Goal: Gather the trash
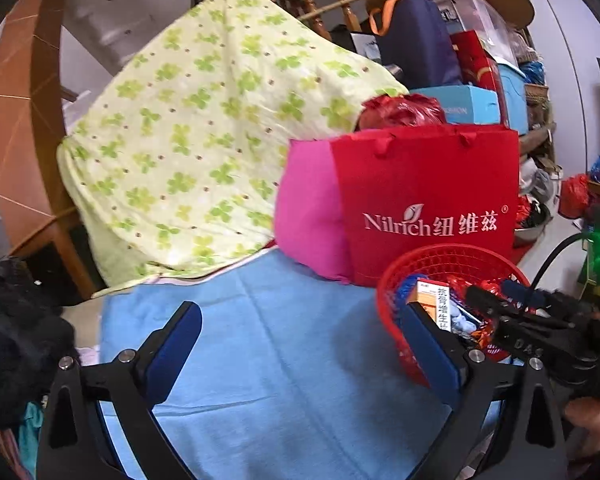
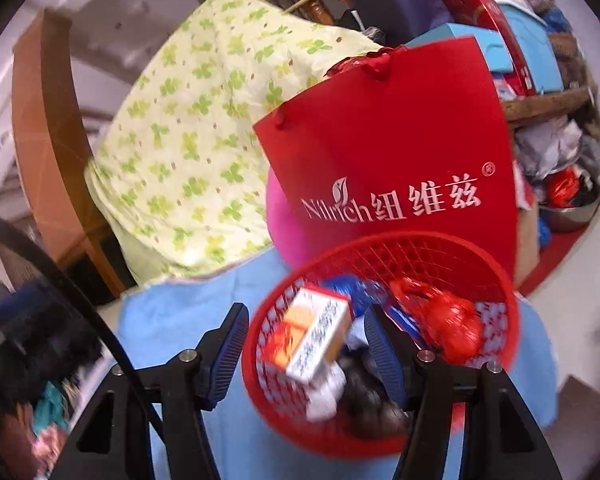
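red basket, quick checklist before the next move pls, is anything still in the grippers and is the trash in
1. Left gripper empty: ok, jaws wide apart with only the blue cloth between them.
2. Right gripper empty: ok, jaws apart, pads pressing on nothing; the basket sits past them.
3. Trash in the red basket: ok, the orange and white box and a red plastic bag lie inside.
4. Basket upright on the cloth: ok, it stands in front of the red shopping bag.
5. Loose trash left on the cloth: none seen, though the view is partly blocked.
6. Room left in the basket: cannot tell, the right wrist view is blurred.
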